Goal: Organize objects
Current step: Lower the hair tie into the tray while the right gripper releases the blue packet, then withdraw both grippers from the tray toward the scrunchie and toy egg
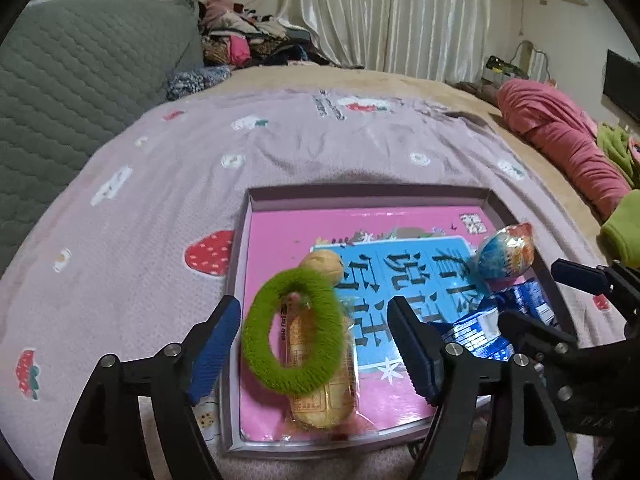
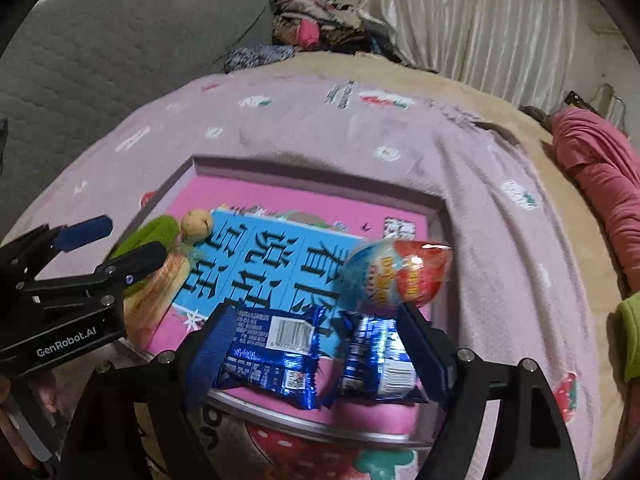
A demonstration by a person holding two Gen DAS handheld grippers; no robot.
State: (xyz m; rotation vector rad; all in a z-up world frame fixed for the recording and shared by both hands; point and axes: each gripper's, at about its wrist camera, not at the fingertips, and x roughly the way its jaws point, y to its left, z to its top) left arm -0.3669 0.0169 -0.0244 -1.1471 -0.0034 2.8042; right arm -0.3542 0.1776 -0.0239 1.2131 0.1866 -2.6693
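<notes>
- With both tools over the shallow tray [image 1: 496,204] on the bed, the step in hand looks like release and retreat.
- Left tool [image 1: 316,344]: jaws apart, nothing clamped. Green fuzzy ring [image 1: 294,334] sits between the pads, not pressed; it looks blurred, possibly dropping or just landed. It lies over a wrapped yellow snack [image 1: 320,404], with a walnut [image 1: 324,266] at the far end.
- Right tool [image 2: 316,344]: jaws apart, no grip. Two blue snack packets [image 2: 272,354] lie in the tray's near edge between its pads; the foil egg [image 2: 396,274] sits just beyond.
- No earlier frame given, so I say nothing on jaw motion.
- To do it well: lift each tool straight up along its own axis before any sideways move, so the pads don't drag the ring or the packets.
- Keep the jaws wide until the pads clear the tray rim.
- Risk: the egg can roll, so keep the right tool's far pad off it.
- Tools are close together; retreat one at a time or diverge outward.
- All visible items appear inside the tray; task seems near done.
</notes>
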